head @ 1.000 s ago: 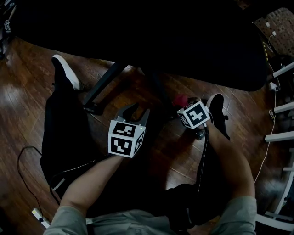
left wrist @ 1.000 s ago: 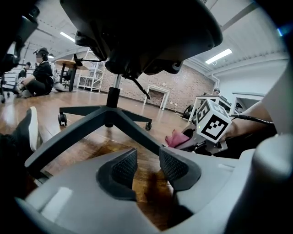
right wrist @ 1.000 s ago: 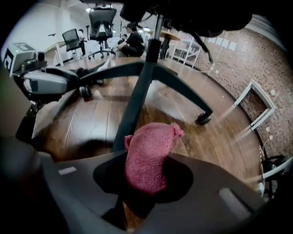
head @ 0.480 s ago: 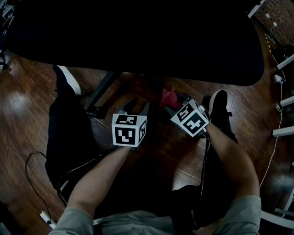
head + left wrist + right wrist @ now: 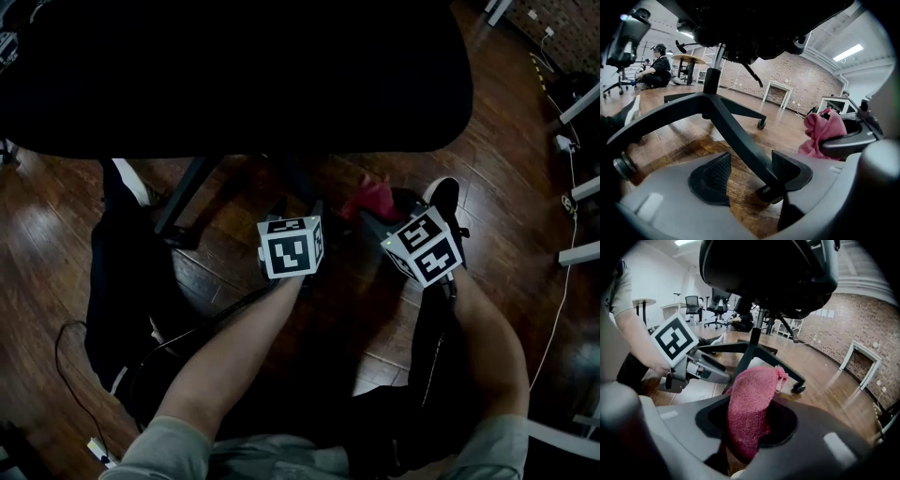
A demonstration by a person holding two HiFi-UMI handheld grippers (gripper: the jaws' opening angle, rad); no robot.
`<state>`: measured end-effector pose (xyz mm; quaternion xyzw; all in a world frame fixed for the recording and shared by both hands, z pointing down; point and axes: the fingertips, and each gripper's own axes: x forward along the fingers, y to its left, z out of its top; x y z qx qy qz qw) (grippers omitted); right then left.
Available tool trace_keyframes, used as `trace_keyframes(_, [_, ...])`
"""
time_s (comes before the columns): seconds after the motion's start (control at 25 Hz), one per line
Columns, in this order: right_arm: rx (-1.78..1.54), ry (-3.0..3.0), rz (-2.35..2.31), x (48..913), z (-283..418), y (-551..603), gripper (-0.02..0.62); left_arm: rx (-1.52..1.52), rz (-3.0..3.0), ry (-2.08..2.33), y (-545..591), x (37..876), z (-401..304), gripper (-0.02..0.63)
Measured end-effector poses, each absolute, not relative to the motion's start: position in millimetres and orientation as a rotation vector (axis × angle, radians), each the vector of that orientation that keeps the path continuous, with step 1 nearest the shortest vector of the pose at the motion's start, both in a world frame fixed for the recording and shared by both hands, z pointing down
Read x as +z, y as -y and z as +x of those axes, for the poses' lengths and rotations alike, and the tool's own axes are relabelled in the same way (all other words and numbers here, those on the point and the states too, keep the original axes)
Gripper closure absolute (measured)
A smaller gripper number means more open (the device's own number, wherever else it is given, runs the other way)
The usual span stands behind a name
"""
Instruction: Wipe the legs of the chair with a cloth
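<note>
1. Left gripper (image 5: 749, 169): jaws stand wide apart, having just been opening; a black chair leg (image 5: 731, 126) runs between them, sloping down toward the floor; the left pad is clear of the leg; the right pad lies close beside it, with no clamping evident.
2. Right gripper (image 5: 750, 420): jaws closed on a pink-red cloth (image 5: 752, 399); the cloth is bunched, stands up out of the jaws, and its top flops to the right.
3. Cloth position: in the head view it sits under the front edge of the seat (image 5: 234, 75), just ahead of the right gripper's marker cube; in the left gripper view it lies to the right of the straddled leg and apart from it; contact with any other leg cannot be confirmed.
4. Chair: a central column (image 5: 712, 77) rises from the hub where the legs meet; a castor (image 5: 761, 124) at the end of a far leg stands on the wooden floor (image 5: 525, 187).
5. Person: both forearms reach in below the seat; a dark shoe (image 5: 448, 202) rests just beside the right gripper.
</note>
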<state>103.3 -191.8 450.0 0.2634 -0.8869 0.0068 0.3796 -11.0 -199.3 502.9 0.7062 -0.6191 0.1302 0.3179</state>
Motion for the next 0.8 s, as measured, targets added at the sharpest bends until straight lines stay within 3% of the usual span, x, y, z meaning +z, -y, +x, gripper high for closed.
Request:
trace_keyframes(0.24, [-0.032, 2.353, 0.792, 419, 125, 203, 0.474, 0.351, 1.733, 1.671, 217, 515, 11, 0.279])
trace_keyframes(0.8, [-0.066, 2.398, 0.833, 402, 120, 205, 0.474, 0.463, 1.68, 1.736, 233, 533, 7, 0.311])
